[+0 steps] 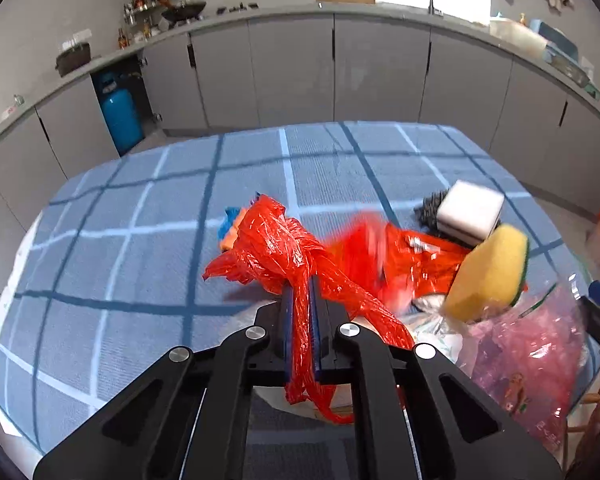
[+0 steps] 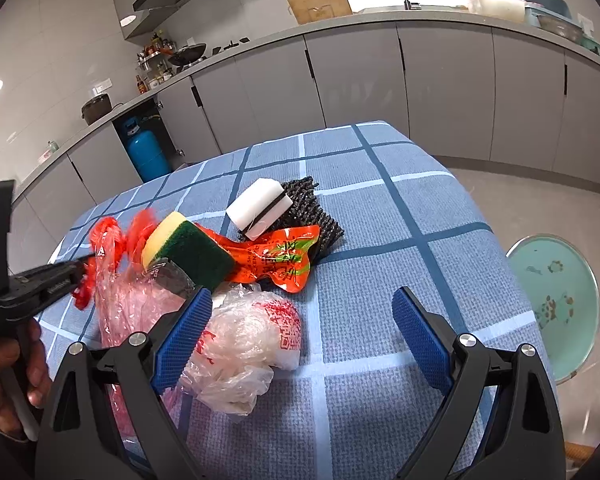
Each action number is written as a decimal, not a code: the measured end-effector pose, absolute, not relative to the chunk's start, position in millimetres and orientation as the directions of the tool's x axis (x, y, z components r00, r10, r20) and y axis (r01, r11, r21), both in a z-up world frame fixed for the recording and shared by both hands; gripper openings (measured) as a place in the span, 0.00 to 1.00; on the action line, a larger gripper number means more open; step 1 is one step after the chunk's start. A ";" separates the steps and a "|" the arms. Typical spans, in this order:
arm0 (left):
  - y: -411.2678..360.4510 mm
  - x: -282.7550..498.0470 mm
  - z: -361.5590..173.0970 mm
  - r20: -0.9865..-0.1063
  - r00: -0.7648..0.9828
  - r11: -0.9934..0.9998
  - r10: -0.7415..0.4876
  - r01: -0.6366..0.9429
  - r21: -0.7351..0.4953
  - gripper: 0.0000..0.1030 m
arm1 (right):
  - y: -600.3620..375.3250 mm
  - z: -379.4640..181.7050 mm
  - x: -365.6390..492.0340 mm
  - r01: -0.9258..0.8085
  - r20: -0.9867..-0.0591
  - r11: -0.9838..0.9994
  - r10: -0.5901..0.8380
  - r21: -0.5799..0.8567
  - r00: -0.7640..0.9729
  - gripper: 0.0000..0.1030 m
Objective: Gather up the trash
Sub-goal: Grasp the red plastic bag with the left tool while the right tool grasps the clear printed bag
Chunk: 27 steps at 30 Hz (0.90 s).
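- Red bag (image 1: 276, 248) is lying crumpled at mid-frame on the bench (image 1: 140, 208); left gripper (image 1: 300, 320) fingers are clamping a twisted strand of it.
- Right gripper (image 2: 304, 340) fingers are standing wide open, gripping nothing, beside the clear bag (image 2: 248, 344).
- Thin film is risking a tear or slip if tugged, and the sponge (image 1: 488, 272) perched at right may tumble.
- Strand's long axis is running from bottom centre up toward the bunched bulk.

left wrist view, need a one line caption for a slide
Left gripper clamps a red plastic bag above the blue checked tablecloth, sponges alongside.
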<state>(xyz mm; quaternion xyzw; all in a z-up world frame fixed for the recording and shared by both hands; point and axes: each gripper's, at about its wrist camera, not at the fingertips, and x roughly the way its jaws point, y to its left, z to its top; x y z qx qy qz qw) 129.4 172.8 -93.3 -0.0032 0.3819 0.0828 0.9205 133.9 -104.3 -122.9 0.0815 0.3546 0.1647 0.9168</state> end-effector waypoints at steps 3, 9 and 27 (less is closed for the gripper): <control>174.1 121.5 -75.7 -0.649 0.733 0.978 0.205 -0.179 0.107 0.08 | -102.8 -121.2 133.6 -0.251 -0.621 0.931 0.364 0.265 0.694 0.88; 170.9 118.8 -65.8 -0.606 0.755 0.969 0.249 -0.191 0.160 0.08 | -92.1 -124.1 130.9 -0.294 -0.634 0.919 0.395 0.264 0.665 0.86; 145.3 111.5 -56.3 -0.570 0.791 0.971 0.222 -0.129 0.200 0.08 | -83.0 -136.3 127.2 -0.390 -0.648 0.864 0.499 0.319 0.575 0.30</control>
